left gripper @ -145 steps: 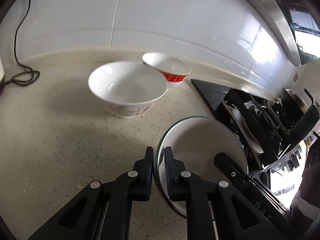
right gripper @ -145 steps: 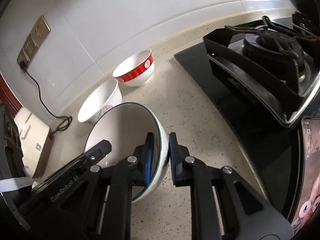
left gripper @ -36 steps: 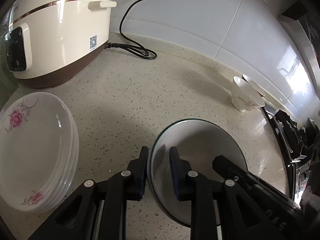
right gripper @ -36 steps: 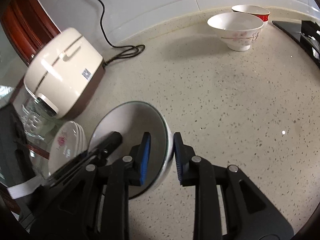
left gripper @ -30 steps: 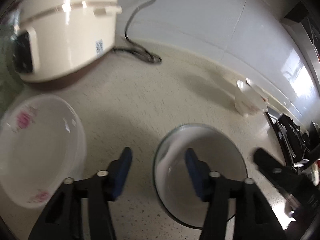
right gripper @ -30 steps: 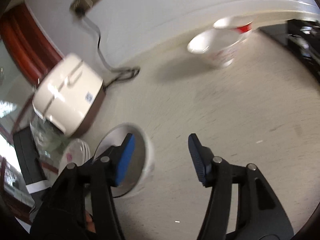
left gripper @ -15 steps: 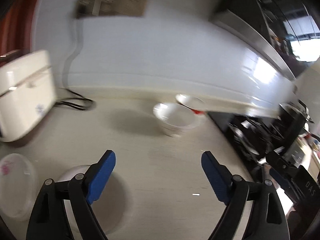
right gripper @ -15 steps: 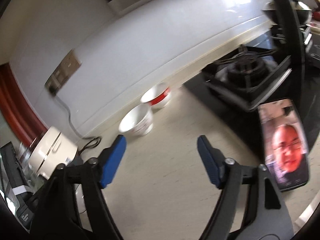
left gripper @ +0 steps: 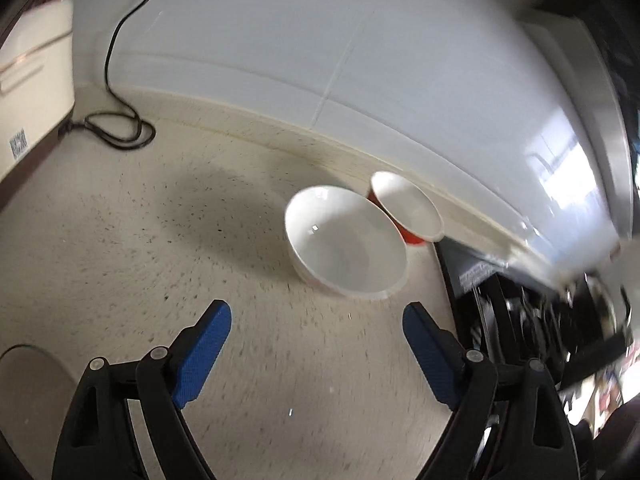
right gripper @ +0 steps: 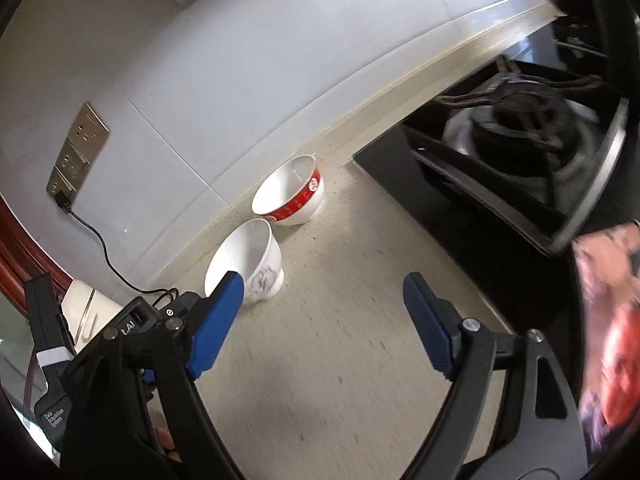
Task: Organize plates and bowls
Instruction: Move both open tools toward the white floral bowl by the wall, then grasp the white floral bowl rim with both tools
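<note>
A white bowl with a flower print [left gripper: 346, 248] [right gripper: 248, 266] stands on the speckled counter [left gripper: 120, 248]. A red-banded white bowl [left gripper: 408, 208] [right gripper: 290, 196] stands just behind it by the wall. My left gripper [left gripper: 316, 322] is open and empty, a little short of the white bowl. My right gripper [right gripper: 324, 292] is open and empty, to the right of the white bowl. The green-rimmed bowl [left gripper: 28, 380] set down earlier shows at the lower left edge of the left wrist view.
A gas stove [right gripper: 512, 148] [left gripper: 520, 320] borders the counter on the right. A rice cooker [left gripper: 28, 92] with its black cord [left gripper: 116, 132] stands at the left. A wall socket [right gripper: 76, 148] is above. A phone [right gripper: 608, 344] lies at the right edge.
Both grippers let go of the green-rimmed bowl beside the plate stack, opened wide and swung right toward the two bowls, which are now closer.
</note>
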A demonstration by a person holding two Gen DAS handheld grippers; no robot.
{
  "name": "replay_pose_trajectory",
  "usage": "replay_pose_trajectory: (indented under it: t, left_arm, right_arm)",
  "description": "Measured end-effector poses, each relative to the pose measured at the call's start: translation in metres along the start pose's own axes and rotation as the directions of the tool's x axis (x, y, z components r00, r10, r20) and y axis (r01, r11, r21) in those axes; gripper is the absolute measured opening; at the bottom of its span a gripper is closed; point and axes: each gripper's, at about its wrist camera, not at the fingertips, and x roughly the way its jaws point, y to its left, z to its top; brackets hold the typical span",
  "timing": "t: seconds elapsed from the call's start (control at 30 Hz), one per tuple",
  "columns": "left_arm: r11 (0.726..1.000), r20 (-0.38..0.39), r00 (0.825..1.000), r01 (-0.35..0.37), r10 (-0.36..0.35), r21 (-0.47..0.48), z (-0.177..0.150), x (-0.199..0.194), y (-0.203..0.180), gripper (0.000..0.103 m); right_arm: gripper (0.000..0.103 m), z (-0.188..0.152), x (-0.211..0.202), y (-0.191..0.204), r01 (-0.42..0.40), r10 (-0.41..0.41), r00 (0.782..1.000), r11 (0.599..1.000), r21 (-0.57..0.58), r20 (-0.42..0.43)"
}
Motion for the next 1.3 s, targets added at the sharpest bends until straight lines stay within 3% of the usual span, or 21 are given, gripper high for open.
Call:
replay_pose_trajectory:
  t: [0.17,0.4,0.53,0.6,0.63,0.73,0.77,0.8,0.83,0.87,0.93,0.97,1.1,1.3]
  left_arm:
    - [0.981,-0.015,0.999,-0.036,0.034,-0.189,0.023,0.022,0.022,0.089]
    - [0.943,-0.053,0.991,-0.135,0.125,-0.303,0.030,0.050,0.047,0.089]
    - [0.938,-0.042,0.990,-0.142,0.135,-0.316,0.027,0.059,0.051,0.089]
    - [0.941,-0.035,0.989,-0.148,0.144,-0.305,0.028,0.064,0.049,0.089]
    - [0.944,-0.028,0.989,-0.149,0.147,-0.293,0.027,0.067,0.048,0.089]
    - [0.954,0.000,0.988,-0.152,0.157,-0.258,0.025,0.072,0.042,0.089]
    - [0.959,0.008,0.988,-0.149,0.155,-0.243,0.025,0.073,0.040,0.088]
    - [0.964,0.011,0.989,-0.141,0.147,-0.226,0.025,0.076,0.039,0.087]
    - [0.968,0.012,0.990,-0.135,0.140,-0.212,0.025,0.076,0.037,0.075]
    - [0.976,0.011,0.994,-0.109,0.113,-0.191,0.024,0.078,0.035,0.052]
    - [0.986,-0.020,1.000,-0.014,0.011,-0.167,0.021,0.083,0.030,0.027]
    - [0.988,-0.028,1.000,-0.007,0.002,-0.151,0.019,0.083,0.025,0.020]
    - [0.999,0.018,0.999,-0.046,0.046,-0.004,0.009,0.070,-0.002,0.012]
    - [0.998,0.017,0.999,-0.029,0.028,0.057,-0.002,0.062,-0.008,0.013]
  right_arm:
    - [0.084,0.013,0.041,0.009,-0.007,0.007,0.998,1.000,0.000,-0.065]
    - [0.084,0.012,0.089,0.037,-0.039,0.028,0.989,0.997,-0.071,-0.144]
    - [0.079,0.003,0.110,0.044,-0.025,0.003,0.984,0.992,-0.125,-0.179]
    - [0.071,-0.001,0.117,0.044,-0.017,-0.014,0.979,0.989,-0.148,-0.204]
    - [0.069,-0.003,0.120,0.043,-0.050,0.019,0.975,0.989,-0.136,-0.220]
    - [0.050,-0.004,0.114,0.045,-0.090,0.056,0.976,0.984,-0.156,-0.210]
    - [0.033,-0.005,0.110,0.048,-0.092,0.055,0.979,0.979,-0.180,-0.197]
    - [0.024,-0.006,0.108,0.050,-0.101,0.063,0.979,0.976,-0.195,-0.192]
    - [0.022,-0.007,0.105,0.051,-0.109,0.069,0.979,0.971,-0.211,-0.190]
    - [0.021,-0.007,0.103,0.051,-0.120,0.080,0.979,0.970,-0.211,-0.189]
    - [0.020,-0.007,0.101,0.046,-0.145,0.107,0.975,0.971,-0.192,-0.196]
    - [0.019,-0.007,0.100,0.043,-0.148,0.111,0.973,0.972,-0.183,-0.200]
    - [0.015,-0.007,0.102,0.032,-0.131,0.098,0.972,0.981,-0.144,-0.214]
    - [0.011,-0.004,0.094,0.003,-0.193,0.189,0.957,0.981,0.002,-0.220]
